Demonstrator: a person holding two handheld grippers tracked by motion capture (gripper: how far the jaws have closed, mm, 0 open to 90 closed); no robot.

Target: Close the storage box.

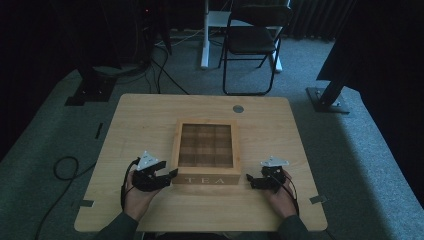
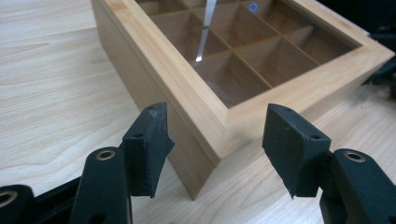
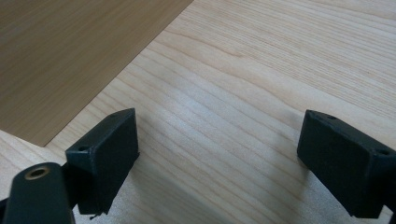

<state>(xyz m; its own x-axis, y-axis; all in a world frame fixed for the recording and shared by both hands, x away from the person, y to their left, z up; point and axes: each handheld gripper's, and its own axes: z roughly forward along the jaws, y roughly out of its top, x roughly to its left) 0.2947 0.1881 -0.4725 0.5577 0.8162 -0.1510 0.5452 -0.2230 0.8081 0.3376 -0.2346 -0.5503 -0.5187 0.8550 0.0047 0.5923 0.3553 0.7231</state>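
Note:
A wooden tea box (image 1: 206,152) with a glass lid over a grid of compartments sits in the middle of the table, the word TEA on its near wall. My left gripper (image 1: 171,174) lies at the box's near left corner. In the left gripper view that corner of the box (image 2: 187,93) stands between the jaws of my left gripper (image 2: 215,121), and both pads are clear of the wood. My right gripper (image 1: 249,179) rests on the table just right of the box's near right corner. In the right gripper view my right gripper (image 3: 219,140) is open wide over bare tabletop, with the box's side wall (image 3: 70,56) at the upper left.
The light wooden table (image 1: 140,120) has a round grey grommet (image 1: 238,108) near its far edge. Beyond it on the carpet stand a black folding chair (image 1: 252,42) and dark stands. Cables (image 1: 65,167) lie on the floor at the left.

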